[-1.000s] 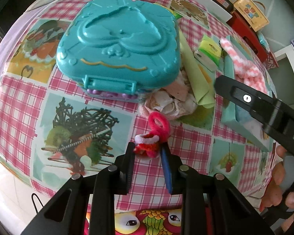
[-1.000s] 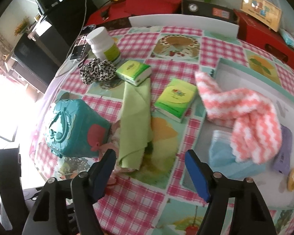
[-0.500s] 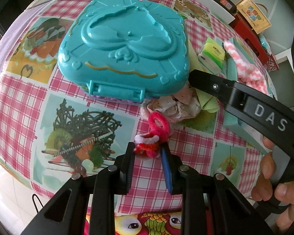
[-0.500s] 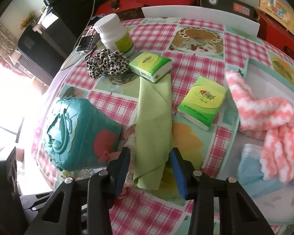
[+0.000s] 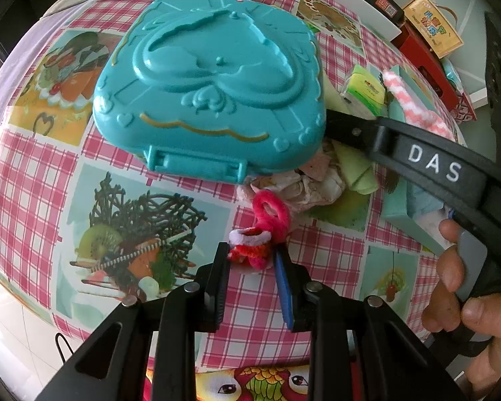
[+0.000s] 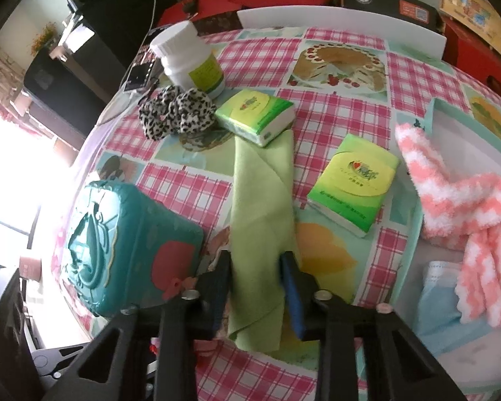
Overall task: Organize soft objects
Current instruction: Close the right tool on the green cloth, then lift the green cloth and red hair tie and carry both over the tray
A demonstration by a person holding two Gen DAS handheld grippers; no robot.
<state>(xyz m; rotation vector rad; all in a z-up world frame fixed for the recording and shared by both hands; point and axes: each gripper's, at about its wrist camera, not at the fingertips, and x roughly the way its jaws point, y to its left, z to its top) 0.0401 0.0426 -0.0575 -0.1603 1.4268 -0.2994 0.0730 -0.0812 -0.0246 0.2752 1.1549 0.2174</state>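
My left gripper point(image 5: 251, 257) is shut on a small red, white and pink fuzzy toy point(image 5: 255, 239) just above the checked tablecloth. My right gripper point(image 6: 257, 260) has its fingers on both sides of a folded green cloth point(image 6: 262, 207) lying on the table; whether the pads press it I cannot tell. The right gripper's arm point(image 5: 417, 163) crosses the left wrist view beside the teal heart-shaped box point(image 5: 210, 90). A crumpled pale fabric point(image 5: 304, 180) lies under the box's right edge. A pink-and-white fuzzy sock point(image 6: 461, 210) and a blue face mask point(image 6: 441, 304) lie in a white tray point(image 6: 464, 140).
The teal box point(image 6: 123, 250) sits just left of the right gripper. Two green tissue packs point(image 6: 354, 183) point(image 6: 255, 115), a leopard scrunchie point(image 6: 177, 112) and a white bottle point(image 6: 192, 60) stand further back. Red boxes and a white board line the table's far edge.
My right gripper moved forward and left over the green cloth and narrowed its jaws around it. The left gripper stayed nearly still, holding the fuzzy toy.
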